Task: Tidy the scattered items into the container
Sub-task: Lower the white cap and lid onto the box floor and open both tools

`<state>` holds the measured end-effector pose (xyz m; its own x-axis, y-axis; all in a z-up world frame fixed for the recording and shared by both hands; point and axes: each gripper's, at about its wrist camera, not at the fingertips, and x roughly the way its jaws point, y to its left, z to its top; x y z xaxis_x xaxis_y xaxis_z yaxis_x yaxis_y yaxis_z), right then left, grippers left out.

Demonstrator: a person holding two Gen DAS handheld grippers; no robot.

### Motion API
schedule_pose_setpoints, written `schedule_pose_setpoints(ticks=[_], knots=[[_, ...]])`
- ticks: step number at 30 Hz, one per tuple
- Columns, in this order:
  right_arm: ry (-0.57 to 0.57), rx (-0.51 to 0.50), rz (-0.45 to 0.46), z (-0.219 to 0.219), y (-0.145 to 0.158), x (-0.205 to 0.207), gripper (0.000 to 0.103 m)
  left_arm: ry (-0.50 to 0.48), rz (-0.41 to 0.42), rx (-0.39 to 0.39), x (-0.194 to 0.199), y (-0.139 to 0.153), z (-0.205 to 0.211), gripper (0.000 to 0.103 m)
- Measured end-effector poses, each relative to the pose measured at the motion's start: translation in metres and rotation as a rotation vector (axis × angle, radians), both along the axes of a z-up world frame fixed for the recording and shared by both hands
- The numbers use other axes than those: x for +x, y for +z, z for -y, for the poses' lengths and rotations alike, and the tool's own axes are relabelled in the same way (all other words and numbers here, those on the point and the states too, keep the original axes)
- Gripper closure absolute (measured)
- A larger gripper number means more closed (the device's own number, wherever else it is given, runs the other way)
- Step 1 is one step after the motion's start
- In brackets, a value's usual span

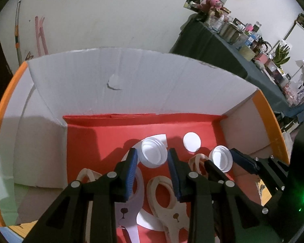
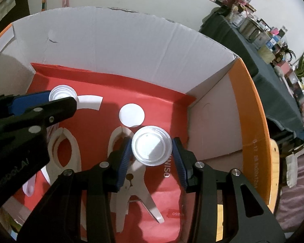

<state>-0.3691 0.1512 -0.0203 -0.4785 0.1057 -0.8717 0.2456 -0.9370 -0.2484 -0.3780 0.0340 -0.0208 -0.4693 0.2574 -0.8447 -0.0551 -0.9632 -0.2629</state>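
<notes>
**Two caps held over the box**

Left gripper: jaws closed on a white cap, open side toward the camera. Blue pads press its two sides. The cap hangs inside the box, above the red floor.

Right gripper: jaws clamped on a second white cap, flat face toward the camera. Blue pads touch its rim left and right. It too is inside the box walls, over the red floor, near the right wall.

Each gripper shows in the other's view: the right one with its cap at the right of the left view, the left one with its cap at the left of the right view. The two caps are apart, side by side.

Below, on the floor: two cream clips with animal faces, one under the right gripper, one to its left. In the left view a pale clip lies under the left pads, with a cream one beside it.

Further in: a white disc printed or lying flat on the red, and a white arc next to it; which, I cannot tell.

Beyond: the white back wall of the box, orange rim at the sides. Past that, a dark-draped table crowded with small goods against a white room wall.
</notes>
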Motion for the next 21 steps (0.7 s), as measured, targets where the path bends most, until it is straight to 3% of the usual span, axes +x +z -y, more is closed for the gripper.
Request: schedule_pose_setpoints(ticks=[21], knots=[[-0.012,-0.013,0.019,-0.0031,-0.0091,-0.0032,0.064,0.004,0.009,-0.024,0.0064,0.0008,0.0034,0.069]])
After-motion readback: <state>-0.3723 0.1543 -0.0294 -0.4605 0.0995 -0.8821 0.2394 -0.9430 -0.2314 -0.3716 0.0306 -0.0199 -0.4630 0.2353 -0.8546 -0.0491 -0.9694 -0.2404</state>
